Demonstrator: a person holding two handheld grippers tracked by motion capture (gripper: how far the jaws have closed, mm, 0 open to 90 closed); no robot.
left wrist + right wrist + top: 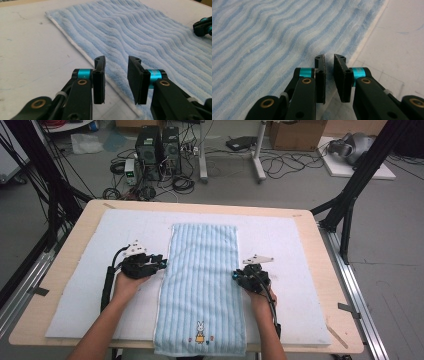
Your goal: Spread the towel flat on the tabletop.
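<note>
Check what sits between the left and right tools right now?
Just the blue striped towel, lying flat on the white mat. In the high view, the left tool and right tool sit at its opposite long edges.

Both grippers — left gripper and right gripper — are black with teal collars, brass rivets, flat black jaws, grey three-cornered plates and trailing black cables.

Overhead and 2 close views share towel.
</note>
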